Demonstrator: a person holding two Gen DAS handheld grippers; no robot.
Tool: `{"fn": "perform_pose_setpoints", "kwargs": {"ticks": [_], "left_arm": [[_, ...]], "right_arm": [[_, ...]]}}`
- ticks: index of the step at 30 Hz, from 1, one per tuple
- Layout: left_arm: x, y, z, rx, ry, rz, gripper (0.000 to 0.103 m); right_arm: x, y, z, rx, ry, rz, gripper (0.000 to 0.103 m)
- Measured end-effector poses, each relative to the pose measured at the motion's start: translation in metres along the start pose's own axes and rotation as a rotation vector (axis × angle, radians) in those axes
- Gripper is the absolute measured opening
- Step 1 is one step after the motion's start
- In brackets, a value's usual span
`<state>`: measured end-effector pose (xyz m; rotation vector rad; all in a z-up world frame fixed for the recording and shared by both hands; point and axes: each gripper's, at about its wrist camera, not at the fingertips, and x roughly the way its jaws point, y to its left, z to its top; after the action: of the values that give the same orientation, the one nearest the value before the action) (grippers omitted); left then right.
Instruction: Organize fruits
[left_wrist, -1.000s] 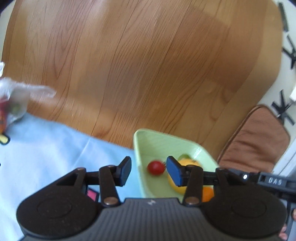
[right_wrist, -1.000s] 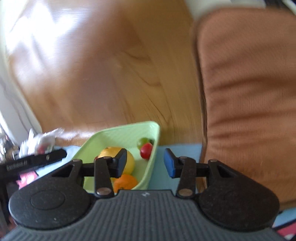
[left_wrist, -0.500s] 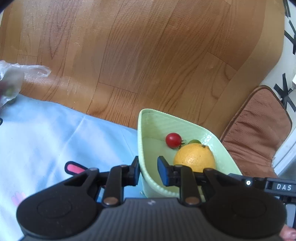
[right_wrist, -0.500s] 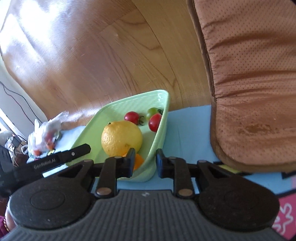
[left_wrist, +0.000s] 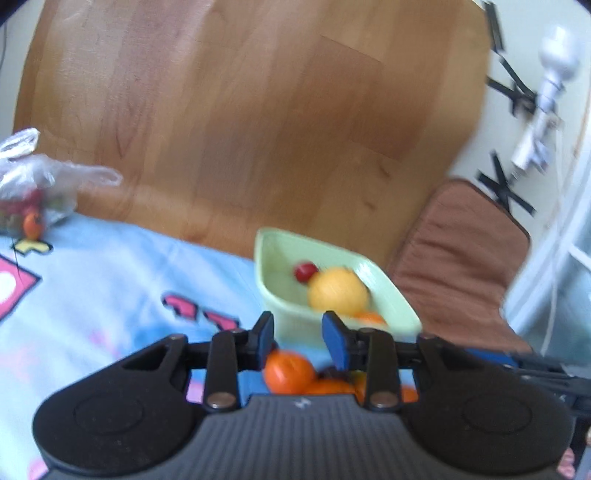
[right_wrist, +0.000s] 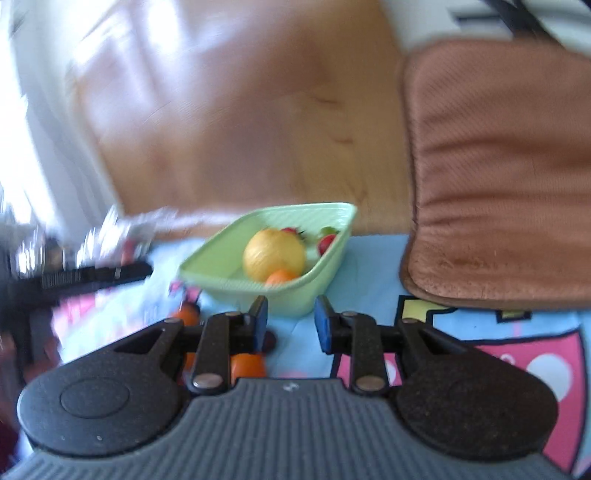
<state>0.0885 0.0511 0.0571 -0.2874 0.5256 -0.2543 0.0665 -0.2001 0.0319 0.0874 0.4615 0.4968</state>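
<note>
A pale green bowl (left_wrist: 266, 238) sits on the light blue cloth (left_wrist: 110, 280), holding a big yellow citrus (left_wrist: 338, 291), a red tomato (left_wrist: 304, 272) and a small orange (left_wrist: 369, 317). My left gripper (left_wrist: 297, 328) is just short of the bowl's near wall, its jaws opening with nothing between them. Loose oranges (left_wrist: 288, 371) lie on the cloth under it. In the right wrist view the same bowl (right_wrist: 221, 258) and yellow citrus (right_wrist: 273, 254) lie ahead of my right gripper (right_wrist: 290, 321), whose jaws are opening too, also with nothing between them. Both views are blurred.
A clear plastic bag (left_wrist: 33, 192) with small fruits lies at the cloth's far left edge. A brown cushion (right_wrist: 498, 177) rests on the wooden floor to the right of the bowl. More oranges (right_wrist: 247, 363) lie left of my right gripper.
Half a second ago both grippers were closed on the bowl's rim. Both have since let go and drawn back, and the bowl now sits farther ahead on the cloth.
</note>
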Motion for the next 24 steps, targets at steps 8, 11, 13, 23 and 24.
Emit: {"fn": "perform_pose_setpoints", "kwargs": {"ticks": [8,11,13,23,24], "left_arm": [[0.008,-0.009,-0.028,-0.033,0.136,0.001,0.048],[0.008,-0.007,-0.029,-0.052,0.149,-0.008,0.048],[0.003,-0.007,-0.031,-0.058,0.149,-0.025,0.049],[0.002,-0.032,-0.056,0.061,0.180,-0.011,0.047],[0.003,-0.032,-0.056,0.063,0.167,-0.010,0.044]], "right_arm": [[0.001,0.059,-0.028,-0.405,-0.008,-0.007,0.031],[0.009,0.061,-0.028,-0.441,0.022,-0.012,0.031],[0.013,0.059,-0.026,-0.442,0.034,-0.012,0.031],[0.056,0.069,-0.016,-0.657,0.145,0.043,0.033],[0.060,0.069,-0.016,-0.673,0.154,0.037,0.033]]}}
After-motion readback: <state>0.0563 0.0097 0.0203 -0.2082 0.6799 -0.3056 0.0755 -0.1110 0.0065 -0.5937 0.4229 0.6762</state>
